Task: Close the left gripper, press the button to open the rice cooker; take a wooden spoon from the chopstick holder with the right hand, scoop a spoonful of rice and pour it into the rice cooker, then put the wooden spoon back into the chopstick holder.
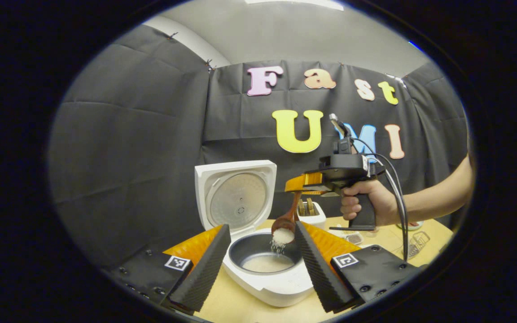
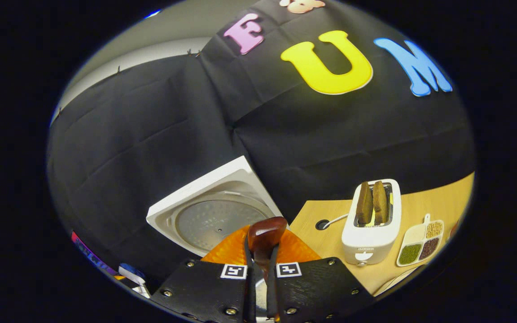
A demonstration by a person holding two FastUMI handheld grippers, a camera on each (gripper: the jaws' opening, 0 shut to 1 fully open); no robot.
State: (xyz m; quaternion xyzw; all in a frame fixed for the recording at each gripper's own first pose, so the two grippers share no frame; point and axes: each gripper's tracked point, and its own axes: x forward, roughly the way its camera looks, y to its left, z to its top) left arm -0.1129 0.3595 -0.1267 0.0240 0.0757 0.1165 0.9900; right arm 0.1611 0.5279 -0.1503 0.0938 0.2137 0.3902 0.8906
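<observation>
The white rice cooker (image 1: 281, 289) stands with its lid (image 1: 236, 197) raised, and some rice lies in its grey inner pot (image 1: 249, 251). My left gripper (image 1: 263, 264) is open, its fingers either side of the pot and nothing between them. Over the pot a hand (image 1: 366, 204) holds my right gripper (image 1: 302, 184), shut on the handle of a wooden spoon (image 1: 285, 223). The spoon is tipped down and white rice (image 1: 281, 237) is falling from it into the pot. In the right gripper view, my right gripper (image 2: 261, 259) pinches the spoon's dark handle (image 2: 265, 233), with the lid (image 2: 213, 217) beyond.
A white toaster (image 2: 370, 237) with two brown slices stands on the wooden table (image 2: 321, 211) behind the cooker. To its right lies a divided dish of grains (image 2: 420, 246). A wire rack (image 1: 415, 244) lies at the table's right. Black cloth closes the back and left.
</observation>
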